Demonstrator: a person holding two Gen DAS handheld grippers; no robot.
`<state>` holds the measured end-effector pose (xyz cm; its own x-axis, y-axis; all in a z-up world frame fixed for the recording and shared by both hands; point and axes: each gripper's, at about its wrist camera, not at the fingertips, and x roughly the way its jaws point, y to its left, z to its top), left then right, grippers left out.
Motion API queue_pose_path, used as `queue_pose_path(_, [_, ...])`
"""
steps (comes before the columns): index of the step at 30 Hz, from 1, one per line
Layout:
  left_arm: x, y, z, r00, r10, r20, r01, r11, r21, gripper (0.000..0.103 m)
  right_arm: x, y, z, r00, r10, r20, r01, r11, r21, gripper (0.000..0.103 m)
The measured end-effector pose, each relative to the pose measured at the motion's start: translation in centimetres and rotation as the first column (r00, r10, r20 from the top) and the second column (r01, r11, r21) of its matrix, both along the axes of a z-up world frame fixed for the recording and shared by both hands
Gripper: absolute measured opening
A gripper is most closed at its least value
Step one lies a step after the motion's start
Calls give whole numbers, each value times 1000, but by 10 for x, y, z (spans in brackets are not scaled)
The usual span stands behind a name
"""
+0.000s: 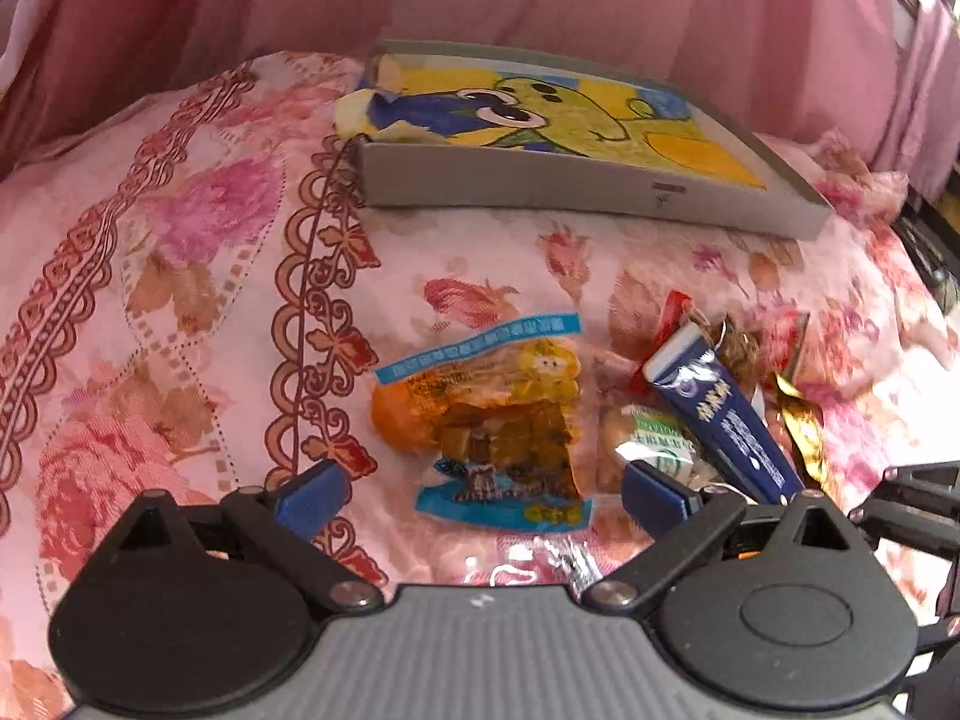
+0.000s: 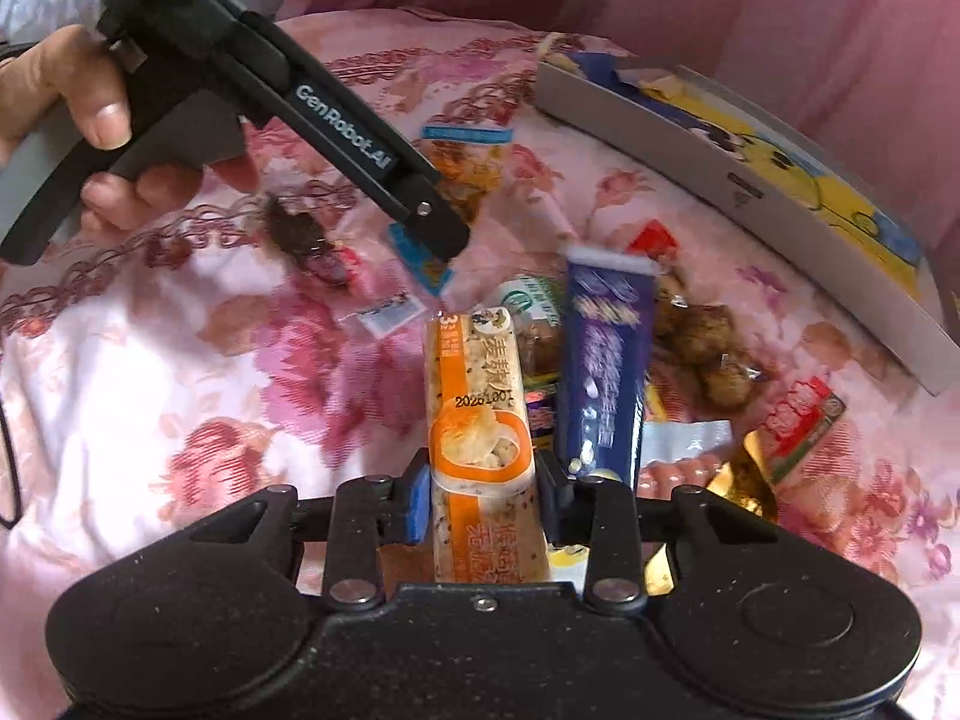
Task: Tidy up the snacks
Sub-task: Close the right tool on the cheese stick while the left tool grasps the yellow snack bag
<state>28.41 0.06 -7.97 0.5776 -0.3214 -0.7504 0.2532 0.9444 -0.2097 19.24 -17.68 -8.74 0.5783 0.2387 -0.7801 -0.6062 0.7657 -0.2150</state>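
Left wrist view: left gripper (image 1: pixel 483 495) with blue-padded fingers spread wide, holding nothing, hovering over a crinkly clear snack packet (image 1: pixel 489 414) with orange contents and blue sealed edges. It lies flat on a floral pink bedspread (image 1: pixel 180 276). Beside it, a glossy navy bar wrapper (image 1: pixel 723 414) in a loose pile. Beyond, a shallow grey cardboard box (image 1: pixel 576 186) lined with a yellow-blue cartoon print. Right wrist view: right gripper (image 2: pixel 483 498) with fingers closed against the sides of a long rectangular orange-and-white bar (image 2: pixel 480 420), speckled, plastic-wrapped. Navy wrapper (image 2: pixel 606 360) just beside it. A hand (image 2: pixel 66 96) grips the left gripper's matte black handle.
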Motion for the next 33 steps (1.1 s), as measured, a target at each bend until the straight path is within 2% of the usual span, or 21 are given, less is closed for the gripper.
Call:
queue_pose_path(5, [8, -2, -4, 999, 47, -3, -47, 998, -30, 98, 4, -2, 1, 1000, -4, 0, 4, 1000, 3, 36])
queue_pose_path(9, [14, -7, -10, 999, 45, -19, -46, 998, -44, 80, 5, 0, 0, 1000, -3, -1, 3, 1000, 5, 36])
queue_pose_path(13, [12, -7, -17, 998, 50, -24, -51, 997, -62, 74, 4, 0, -1, 1000, -4, 1, 4, 1000, 9, 36])
queue_pose_path(18, [8, -8, -17, 999, 48, 1, -48, 998, -46, 67, 4, 0, -2, 1000, -3, 4, 3, 1000, 13, 36])
queue_pose_path(23, [1, -11, -15, 999, 50, 10, -50, 998, -30, 64, 4, 0, -2, 1000, -1, 11, 0, 1000, 15, 36])
queue_pose_path(33, [-20, -8, -4, 996, 88, 14, -87, 995, -47, 63, -4, 0, 0, 999, 23, 45, -24, 999, 26, 36])
